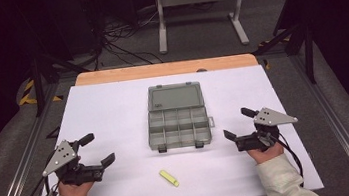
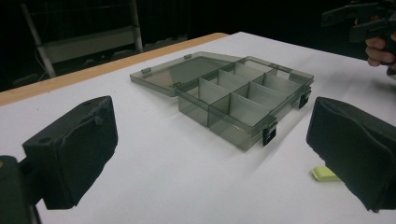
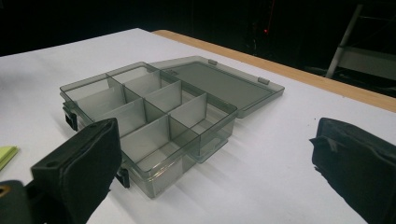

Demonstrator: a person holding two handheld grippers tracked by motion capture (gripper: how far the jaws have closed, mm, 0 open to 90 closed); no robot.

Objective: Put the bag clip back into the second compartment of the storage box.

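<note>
A smoky grey compartment box (image 1: 179, 125) lies open mid-table, its lid (image 1: 175, 98) folded flat behind it and its compartments empty. A small yellow piece (image 1: 169, 178) lies on the table in front of the box. My left gripper (image 1: 98, 148) hovers to the left of the box, open, with nothing between its jaws. My right gripper (image 1: 237, 123) is open and empty to the right of the box. From the left gripper (image 2: 210, 154) I look at the box (image 2: 243, 93) and the yellow piece (image 2: 324, 174). The right gripper (image 3: 210, 163) faces the box (image 3: 154, 107) from its other side.
The white table top (image 1: 113, 110) ends in a wooden strip (image 1: 166, 69) at the far edge. Beyond it, a grey frame stand (image 1: 199, 9) and cables lie on the floor. A person's hands and pale sleeves (image 1: 283, 178) come in from the bottom.
</note>
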